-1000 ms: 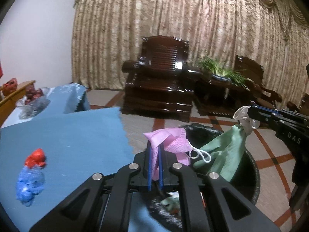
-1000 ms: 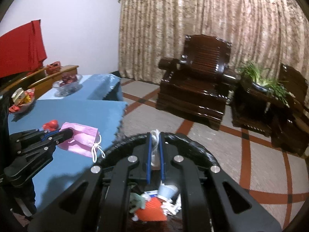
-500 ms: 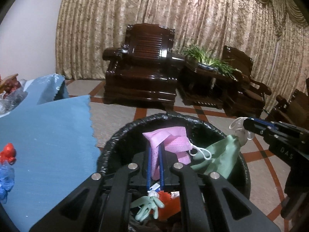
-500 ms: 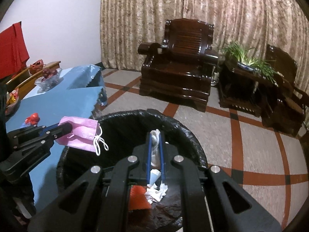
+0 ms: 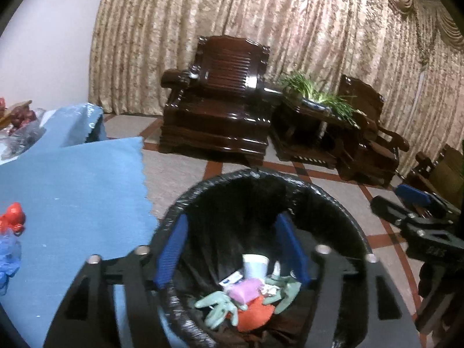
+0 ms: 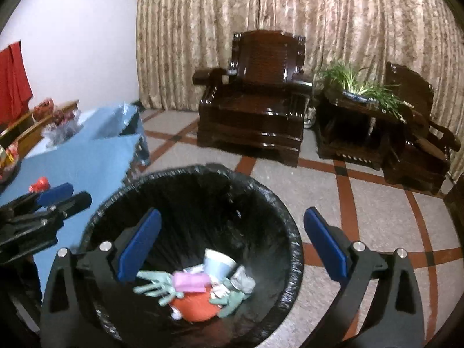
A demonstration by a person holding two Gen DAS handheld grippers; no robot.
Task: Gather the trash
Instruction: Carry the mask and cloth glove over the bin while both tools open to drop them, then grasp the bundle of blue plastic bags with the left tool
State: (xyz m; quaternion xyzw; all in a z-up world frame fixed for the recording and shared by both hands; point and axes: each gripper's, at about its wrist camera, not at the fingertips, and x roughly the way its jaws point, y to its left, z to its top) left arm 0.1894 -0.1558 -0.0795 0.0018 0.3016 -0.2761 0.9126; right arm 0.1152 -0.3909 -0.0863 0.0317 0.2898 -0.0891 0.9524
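Note:
A black-lined trash bin [image 5: 324,200] [image 6: 290,220] stands on the floor beside the blue-clothed table [image 5: 72,191] [image 6: 87,168]. Both grippers hover over its mouth. My left gripper [image 5: 232,249] is open and empty. My right gripper [image 6: 232,249] is open and empty. In the bin lie a pink mask [image 5: 246,288] [image 6: 190,281], green gloves [image 5: 220,307] [image 6: 156,285], a paper cup [image 5: 255,265] [image 6: 217,264] and red trash [image 5: 255,313] [image 6: 194,307]. A red piece [image 5: 13,217] [image 6: 39,184] and blue piece [image 5: 8,258] lie on the table.
A dark wooden armchair [image 5: 217,101] [image 6: 255,95], a side table with a green plant [image 5: 313,107] [image 6: 362,110] and a second chair [image 6: 417,133] stand by the curtains. A fruit bowl [image 5: 20,121] [image 6: 61,124] sits at the table's far end.
Both grippers opened over the bin. The pink mask dropped from my left gripper and the green mask from my right; the pink one now lies in the bin.

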